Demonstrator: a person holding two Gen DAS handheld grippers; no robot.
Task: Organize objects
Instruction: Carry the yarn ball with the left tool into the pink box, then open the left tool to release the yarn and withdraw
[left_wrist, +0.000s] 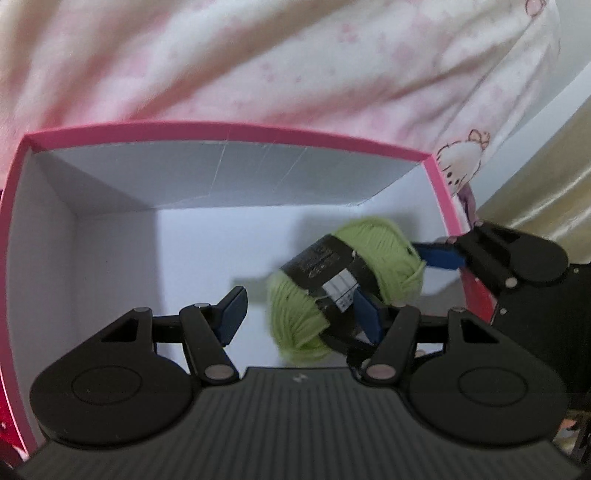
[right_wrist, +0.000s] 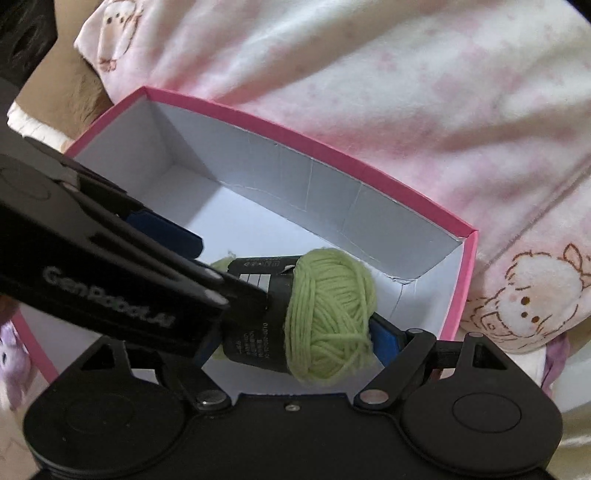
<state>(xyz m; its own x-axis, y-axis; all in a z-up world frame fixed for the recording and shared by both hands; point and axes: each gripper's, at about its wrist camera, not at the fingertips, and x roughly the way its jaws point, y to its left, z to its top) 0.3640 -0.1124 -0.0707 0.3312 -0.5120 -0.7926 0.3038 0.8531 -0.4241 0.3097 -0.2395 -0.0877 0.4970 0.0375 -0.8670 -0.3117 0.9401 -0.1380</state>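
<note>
The right gripper (right_wrist: 295, 328) pinches the green yarn ball (right_wrist: 325, 317) over the pink box (right_wrist: 369, 177), toward its 4 o'clock corner. The left gripper (left_wrist: 301, 308) is spread beside it. Next, I judge: lower and release.

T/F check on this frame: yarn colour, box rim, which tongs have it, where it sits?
1. The yarn ball is green with a black label. True.
2. The box has a blue rim. False: the rim is pink.
3. The left tongs are clamped on the yarn ball. False: they are open wide; the right tongs grip it.
4. The yarn ball is within the box's opening. True.
</note>
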